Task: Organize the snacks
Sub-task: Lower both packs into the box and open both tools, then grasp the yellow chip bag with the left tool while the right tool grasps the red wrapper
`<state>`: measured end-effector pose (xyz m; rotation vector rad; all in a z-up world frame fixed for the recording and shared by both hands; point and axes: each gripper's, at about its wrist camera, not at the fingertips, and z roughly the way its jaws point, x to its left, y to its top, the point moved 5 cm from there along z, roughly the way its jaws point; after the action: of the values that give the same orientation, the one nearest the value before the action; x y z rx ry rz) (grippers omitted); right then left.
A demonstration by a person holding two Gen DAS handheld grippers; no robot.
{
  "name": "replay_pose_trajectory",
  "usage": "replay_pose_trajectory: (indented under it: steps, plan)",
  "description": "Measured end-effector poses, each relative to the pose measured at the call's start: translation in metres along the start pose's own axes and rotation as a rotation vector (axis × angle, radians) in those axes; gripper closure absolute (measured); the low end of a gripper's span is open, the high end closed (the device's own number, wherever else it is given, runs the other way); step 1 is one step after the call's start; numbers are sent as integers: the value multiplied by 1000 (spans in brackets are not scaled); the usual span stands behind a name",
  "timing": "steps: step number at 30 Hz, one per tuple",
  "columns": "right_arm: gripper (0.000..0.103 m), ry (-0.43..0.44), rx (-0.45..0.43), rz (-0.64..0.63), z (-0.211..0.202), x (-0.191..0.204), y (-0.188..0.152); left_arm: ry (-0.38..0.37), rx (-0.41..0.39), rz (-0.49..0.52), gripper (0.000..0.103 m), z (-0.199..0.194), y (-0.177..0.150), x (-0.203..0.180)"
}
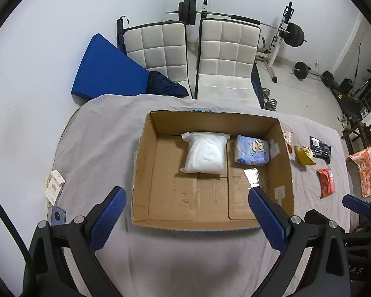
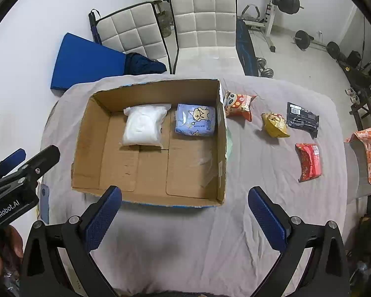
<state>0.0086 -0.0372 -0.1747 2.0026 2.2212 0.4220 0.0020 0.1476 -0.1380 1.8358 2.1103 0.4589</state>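
Cardboard box: your open brown cardboard box sits on the table under a wrinkled grey cloth, its top flaps off or folded away so you look straight down to the floor of it.
Inside the box: two packs, both against the far wall. You have a clear plastic bag of white powder or grain toward the middle, and just to its right a pale blue pack printed with cartoon cats, close to the right wall. The near half of the box floor is bare cardboard.
Outside the box: four snacks lie on the cloth to the right. An orange-and-white panda-print packet lies just beside the box's right wall, then a crumpled yellow packet, a black foil packet farthest right, and a red packet nearer you (all four are apart from one another).
Left gripper: your left gripper hangs over the near edge of the box, blue-padded jaws spread wide with nothing between them.
Right gripper: your right gripper hangs over the box's near right corner and the cloth, jaws also spread wide, holding nothing.
Left edge of the table: a small white carton and a lilac phone lie there.
Beyond the table: two white quilted chairs and a barbell on its rack.
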Motion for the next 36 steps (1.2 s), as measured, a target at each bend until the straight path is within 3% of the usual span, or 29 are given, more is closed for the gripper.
replay_pose_trajectory:
  steps: [7, 11, 14, 19, 22, 25, 30, 34, 36]
  plan:
    - [0, 41, -9, 3, -16, -4, -6, -14, 6, -7, 2, -12, -6, -17]
    - [0, 55, -13, 35, -20, -29, -2, -35, 13, -2, 2, -14, -2, -43]
    - [0, 40, -12, 89, -22, -75, 2, -56, 15, 25, 2, -10, 7, -78]
    - [0, -83, -2, 173, -11, -177, 11, -110, 59, 74, 2, 15, 26, -152]
    - [0, -145, 32, 231, 15, -247, 18, -126, 92, 127, 2, 41, 39, -207]
    - [0, -123, 115, 306, 59, -309, 22, -136, 134, 183, 2, 74, 53, -257]
    - [1, -98, 210, 339, 128, -359, 27, -133, 263, 262, 2, 153, 73, -330]
    - [27, -98, 304, 332, 180, -373, 22, -135, 358, 299, 2, 208, 79, -363]
    - [33, -88, 339, 343, 199, -378, 18, -144, 407, 326, 2, 233, 77, -377]
